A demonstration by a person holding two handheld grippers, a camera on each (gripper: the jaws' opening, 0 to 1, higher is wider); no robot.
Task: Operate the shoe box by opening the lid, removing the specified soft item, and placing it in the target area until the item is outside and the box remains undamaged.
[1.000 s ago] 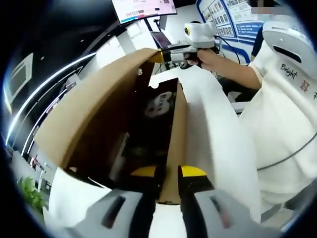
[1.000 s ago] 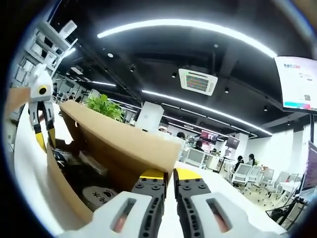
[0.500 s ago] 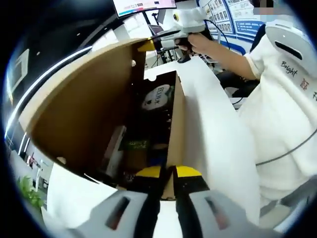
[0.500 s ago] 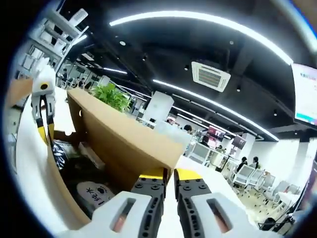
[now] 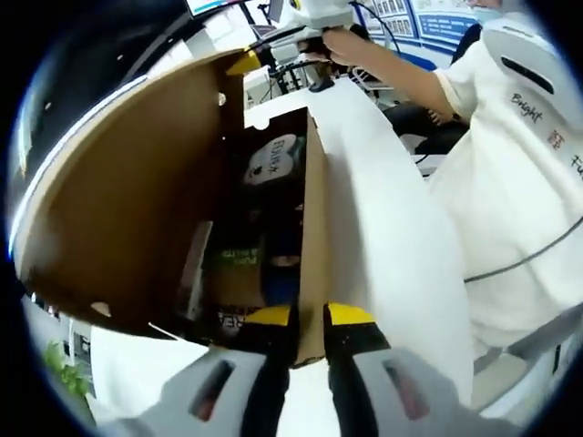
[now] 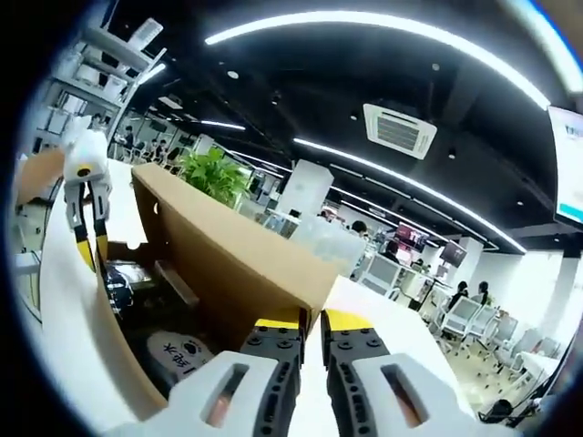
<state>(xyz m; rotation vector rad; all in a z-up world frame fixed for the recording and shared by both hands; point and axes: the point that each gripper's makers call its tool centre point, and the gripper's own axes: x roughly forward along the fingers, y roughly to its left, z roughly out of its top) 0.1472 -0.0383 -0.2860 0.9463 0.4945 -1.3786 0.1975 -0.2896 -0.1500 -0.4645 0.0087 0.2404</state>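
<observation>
Left gripper view: cluttered open shoe box [image 5: 314, 209].

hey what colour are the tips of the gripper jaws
Yellow tips on black jaws, on both the left gripper and the right gripper; clearest in the right gripper view.

Bright office under ceiling light strips [image 6: 364, 27], glare on white tabletop [image 5: 392, 237], box interior [image 5: 264, 228] shadowed, edges fisheye-curved and soft.

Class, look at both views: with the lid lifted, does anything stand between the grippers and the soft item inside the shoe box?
The raised lid no longer covers the contents. Both grippers are occupied: the left gripper clamps the box wall and the right gripper holds the lid edge. Other packets lie crowded inside.
</observation>
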